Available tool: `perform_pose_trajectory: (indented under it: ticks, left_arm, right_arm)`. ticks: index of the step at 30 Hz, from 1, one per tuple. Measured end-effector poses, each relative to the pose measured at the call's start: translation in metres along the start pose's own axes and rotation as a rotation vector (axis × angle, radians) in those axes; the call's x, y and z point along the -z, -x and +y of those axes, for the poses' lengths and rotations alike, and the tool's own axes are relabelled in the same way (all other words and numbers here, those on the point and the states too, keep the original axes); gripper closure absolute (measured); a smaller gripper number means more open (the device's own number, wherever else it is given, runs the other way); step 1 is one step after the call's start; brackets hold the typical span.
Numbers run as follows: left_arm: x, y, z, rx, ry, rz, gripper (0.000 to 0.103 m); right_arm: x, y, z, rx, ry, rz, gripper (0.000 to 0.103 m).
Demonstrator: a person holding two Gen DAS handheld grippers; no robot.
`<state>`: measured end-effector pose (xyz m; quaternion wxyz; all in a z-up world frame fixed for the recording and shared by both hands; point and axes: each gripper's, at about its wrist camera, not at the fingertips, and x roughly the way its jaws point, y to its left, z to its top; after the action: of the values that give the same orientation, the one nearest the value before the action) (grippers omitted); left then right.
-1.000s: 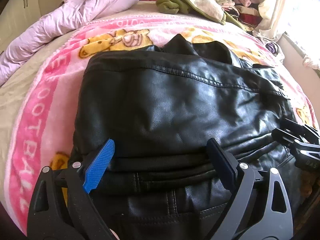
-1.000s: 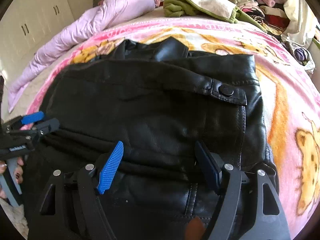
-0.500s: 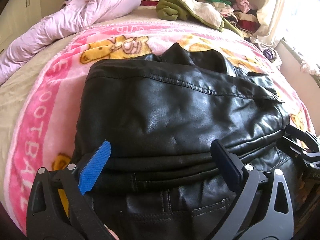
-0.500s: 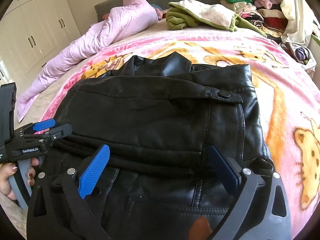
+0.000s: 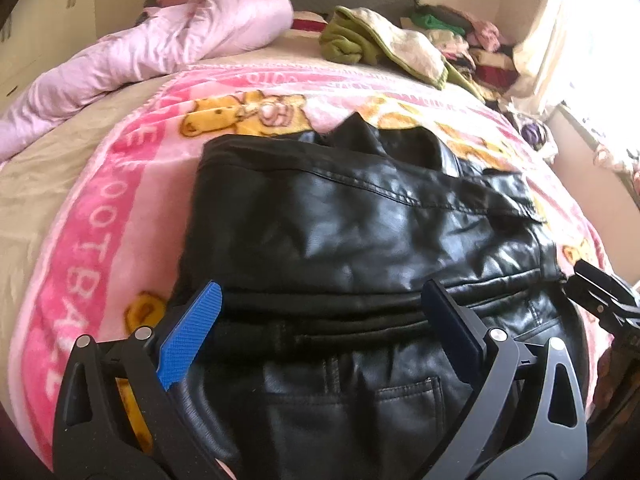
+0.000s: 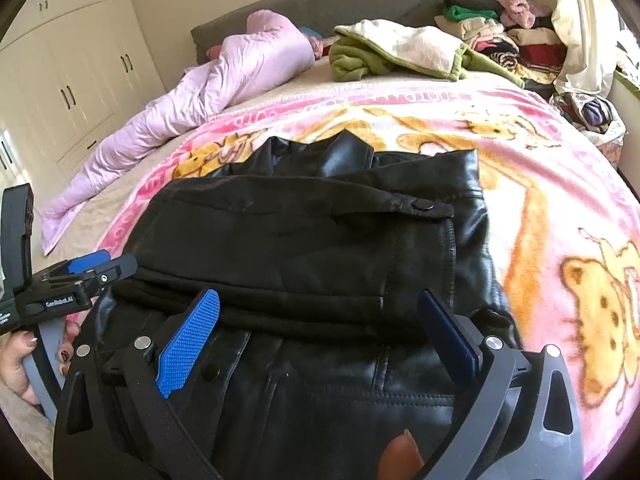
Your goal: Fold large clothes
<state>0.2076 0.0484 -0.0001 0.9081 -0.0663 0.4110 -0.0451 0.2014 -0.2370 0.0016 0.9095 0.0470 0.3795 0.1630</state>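
Left tool (image 5: 320,328) sits at the bottom of its frame, jaws wide with nothing in them, and so does the right tool (image 6: 318,330). The black leather jacket (image 6: 320,248) lies folded on the bed's pink blanket (image 6: 560,200), mid-frame, just ahead of both tools. Its long axis runs left to right, and neither hand looks nearer.
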Motion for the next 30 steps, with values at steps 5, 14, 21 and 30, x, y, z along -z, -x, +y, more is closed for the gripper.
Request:
perform_pose_trajectory:
  ticks: [5, 14, 21, 30]
  left_arm:
    - [0.005, 0.017, 0.009, 0.004, 0.031, -0.03, 0.009]
    - [0.015, 0.055, 0.013, 0.004, 0.034, -0.08, 0.009]
    - [0.026, 0.073, 0.017, -0.034, 0.016, -0.085, 0.009]
    - [0.046, 0.093, 0.024, -0.04, -0.01, -0.057, 0.009]
  right_arm:
    - [0.001, 0.016, 0.0, 0.008, 0.004, -0.025, 0.004]
    - [0.006, 0.047, -0.003, 0.008, -0.008, -0.065, 0.004]
    - [0.013, 0.074, -0.002, 0.024, 0.004, -0.106, 0.004]
    - [0.032, 0.106, 0.0, 0.015, 0.018, -0.129, 0.004]
